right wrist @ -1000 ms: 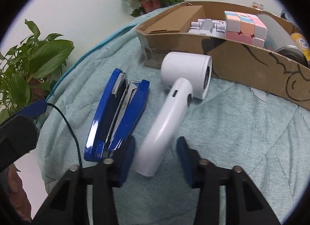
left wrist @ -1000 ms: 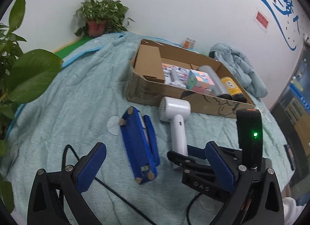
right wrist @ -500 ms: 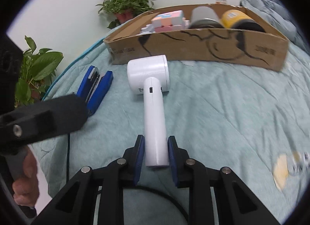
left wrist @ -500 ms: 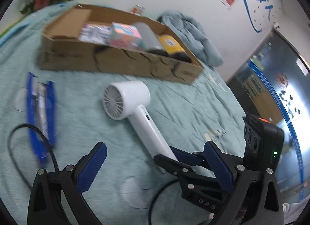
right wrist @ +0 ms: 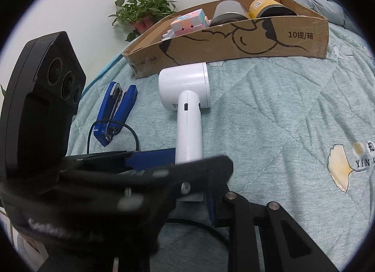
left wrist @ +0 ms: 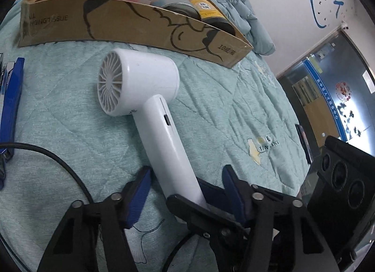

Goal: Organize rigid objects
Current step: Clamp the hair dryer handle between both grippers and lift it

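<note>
The dryer (left wrist: 150,98) lay just before the box (left wrist: 131,23). The right gripper (right wrist: 199,192) clamped its handle end; the left gripper (left wrist: 187,192), just narrowing, straddled the handle, untouching. Stiff, smooth, head-heavy: hold mid-handle.

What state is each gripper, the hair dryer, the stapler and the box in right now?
hair dryer, lying down, handle end clamped.
right gripper, shut on the hair dryer.
left gripper, open astride the handle, pads not pressing; jaws have just been closing.
stapler, swung open, lying flat.
cardboard box, open-topped, partly filled.
</note>
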Motion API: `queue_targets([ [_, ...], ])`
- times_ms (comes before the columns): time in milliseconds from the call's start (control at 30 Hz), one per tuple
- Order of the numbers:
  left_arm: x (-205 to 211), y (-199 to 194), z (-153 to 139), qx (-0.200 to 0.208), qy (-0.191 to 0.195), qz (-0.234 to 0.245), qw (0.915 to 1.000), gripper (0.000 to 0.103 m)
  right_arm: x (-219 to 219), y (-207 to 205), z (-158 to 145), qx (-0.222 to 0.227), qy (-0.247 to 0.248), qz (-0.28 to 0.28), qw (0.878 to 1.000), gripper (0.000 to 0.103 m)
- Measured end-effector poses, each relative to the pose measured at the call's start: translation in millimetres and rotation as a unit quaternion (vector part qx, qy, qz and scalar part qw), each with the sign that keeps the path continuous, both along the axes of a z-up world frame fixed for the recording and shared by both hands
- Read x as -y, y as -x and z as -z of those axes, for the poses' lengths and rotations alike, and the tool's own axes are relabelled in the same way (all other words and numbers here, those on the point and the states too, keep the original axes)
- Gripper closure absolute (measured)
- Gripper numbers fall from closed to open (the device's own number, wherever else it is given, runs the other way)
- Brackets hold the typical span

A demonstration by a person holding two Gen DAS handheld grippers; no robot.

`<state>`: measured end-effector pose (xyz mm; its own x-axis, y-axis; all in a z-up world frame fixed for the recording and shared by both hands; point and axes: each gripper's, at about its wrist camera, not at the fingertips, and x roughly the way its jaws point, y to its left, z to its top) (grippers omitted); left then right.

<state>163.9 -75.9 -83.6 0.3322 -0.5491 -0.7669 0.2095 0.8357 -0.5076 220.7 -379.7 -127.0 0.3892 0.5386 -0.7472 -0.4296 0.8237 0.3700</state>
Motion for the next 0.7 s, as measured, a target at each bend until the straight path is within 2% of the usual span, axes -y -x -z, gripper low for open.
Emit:
queue_targets([
  [100, -5, 0, 2, 0.001, -0.016, -0.01, 0.9998, 0.064, -2, 1, -1, 0.004, 0.005, -0.003, 1.0, 0.079],
  [167, -10, 0, 2, 0.001, -0.015, -0.017, 0.9997, 0.068, -3, -1, -1, 0.001, 0.001, -0.004, 1.0, 0.079],
  [400, -15, -1, -17, 0.031, -0.025, -0.032, 0.9987, 0.069, -8, -1, -11, 0.026, -0.003, -0.013, 1.0, 0.079],
  [700, -16, -23, -67, 0.097, -0.017, -0.034, 0.9945, 0.07, -18, -10, -47, 0.115, 0.008, -0.007, 0.993, 0.079],
])
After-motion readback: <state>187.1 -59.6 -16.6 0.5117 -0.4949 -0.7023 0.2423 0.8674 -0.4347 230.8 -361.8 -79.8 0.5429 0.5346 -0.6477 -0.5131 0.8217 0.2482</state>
